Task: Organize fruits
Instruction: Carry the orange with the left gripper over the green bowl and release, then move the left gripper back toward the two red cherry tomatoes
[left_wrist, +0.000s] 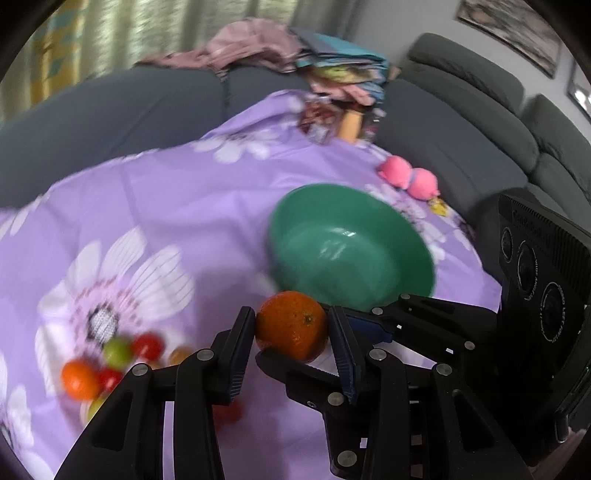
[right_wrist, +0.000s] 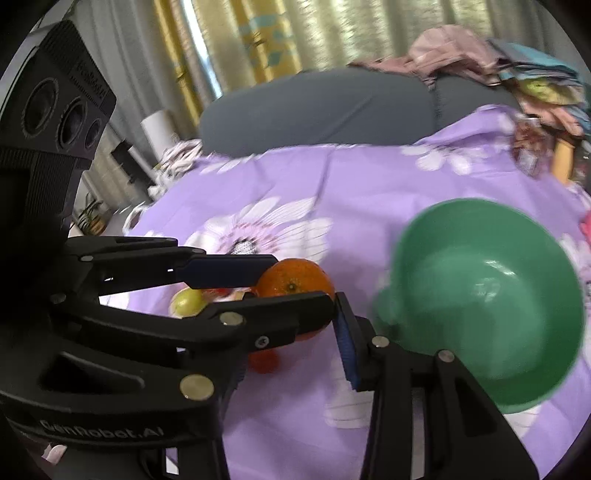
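An orange sits between the fingers of both grippers above the purple floral cloth. My left gripper is shut on the orange, its pads pressing its two sides. My right gripper reaches in from the right and its fingers lie over and under the same orange. In the right wrist view only my right finger shows; the left gripper hides the other. A green bowl stands empty just beyond; it also shows in the right wrist view.
A pile of small fruits, red, green and orange, lies on the cloth at lower left. A pink plush toy lies beyond the bowl. A grey sofa with heaped clothes rings the cloth.
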